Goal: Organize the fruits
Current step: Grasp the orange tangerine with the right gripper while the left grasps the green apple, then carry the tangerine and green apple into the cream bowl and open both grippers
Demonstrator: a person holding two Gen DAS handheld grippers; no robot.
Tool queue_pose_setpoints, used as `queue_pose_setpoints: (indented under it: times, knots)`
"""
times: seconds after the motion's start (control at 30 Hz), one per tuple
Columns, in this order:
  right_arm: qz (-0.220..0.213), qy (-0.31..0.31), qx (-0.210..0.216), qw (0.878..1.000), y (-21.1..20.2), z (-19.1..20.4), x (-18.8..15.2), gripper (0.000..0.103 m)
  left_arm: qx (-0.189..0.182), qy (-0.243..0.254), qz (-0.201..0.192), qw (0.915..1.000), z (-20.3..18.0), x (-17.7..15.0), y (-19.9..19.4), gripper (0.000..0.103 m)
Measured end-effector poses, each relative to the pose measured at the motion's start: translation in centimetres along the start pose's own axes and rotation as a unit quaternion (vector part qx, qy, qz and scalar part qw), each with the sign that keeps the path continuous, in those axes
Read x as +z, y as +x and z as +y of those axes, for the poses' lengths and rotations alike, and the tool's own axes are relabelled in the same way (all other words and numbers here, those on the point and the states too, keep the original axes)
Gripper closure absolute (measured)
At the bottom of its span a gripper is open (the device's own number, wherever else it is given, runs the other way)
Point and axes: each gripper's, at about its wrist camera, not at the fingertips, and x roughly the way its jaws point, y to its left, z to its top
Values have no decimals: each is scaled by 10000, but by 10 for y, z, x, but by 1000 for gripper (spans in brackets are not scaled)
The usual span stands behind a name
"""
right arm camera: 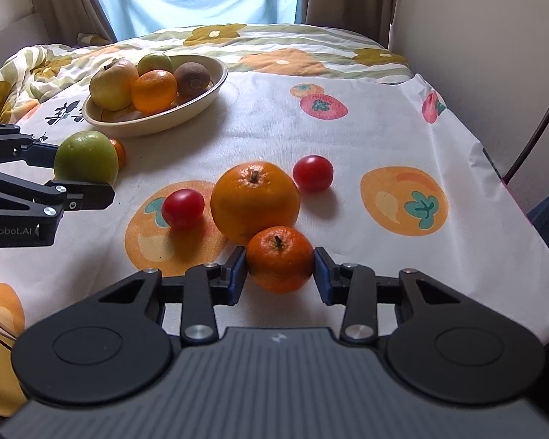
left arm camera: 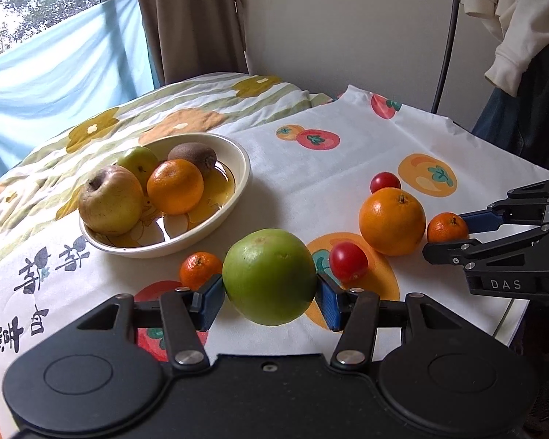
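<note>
My left gripper (left arm camera: 270,294) is shut on a green apple (left arm camera: 269,276), also in the right wrist view (right arm camera: 86,157), held just above the cloth. My right gripper (right arm camera: 280,270) is shut on a small tangerine (right arm camera: 280,258), which still rests on the cloth against a large orange (right arm camera: 254,201). A cream bowl (left arm camera: 238,179) at the left holds an apple (left arm camera: 109,199), a green fruit (left arm camera: 139,161), an orange (left arm camera: 175,186) and a kiwi (left arm camera: 194,157). Two red tomatoes (right arm camera: 182,207) (right arm camera: 313,173) and another small tangerine (left arm camera: 199,270) lie loose on the cloth.
The table wears a white fruit-print cloth (right arm camera: 347,139) over a flowered quilt (right arm camera: 256,47). A wall and curtains stand behind. Hanging clothes (left arm camera: 512,22) and a dark pole (left arm camera: 444,55) are at the right, beyond the table edge.
</note>
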Motion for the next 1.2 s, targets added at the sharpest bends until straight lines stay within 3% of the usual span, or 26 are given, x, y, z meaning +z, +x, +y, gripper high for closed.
queue_pose_setpoints:
  times: [0.27, 0.53, 0.9, 1.2]
  knots:
    - [-226, -70, 36, 9997, -19, -9, 38, 50, 296, -222, -263, 9990, 11, 29, -21, 45]
    - [-493, -438, 459, 9968, -18, -8, 97, 50, 791, -511, -413, 9947, 26, 57, -26, 45]
    - [-516, -1116, 1239, 9846, 32, 8, 155, 50, 1573, -853, -213, 9836, 44, 72, 11, 45]
    - [-333, -1487, 1579, 9756, 75, 24, 172, 50, 1725, -1038, 273, 9792, 55, 68, 53, 45]
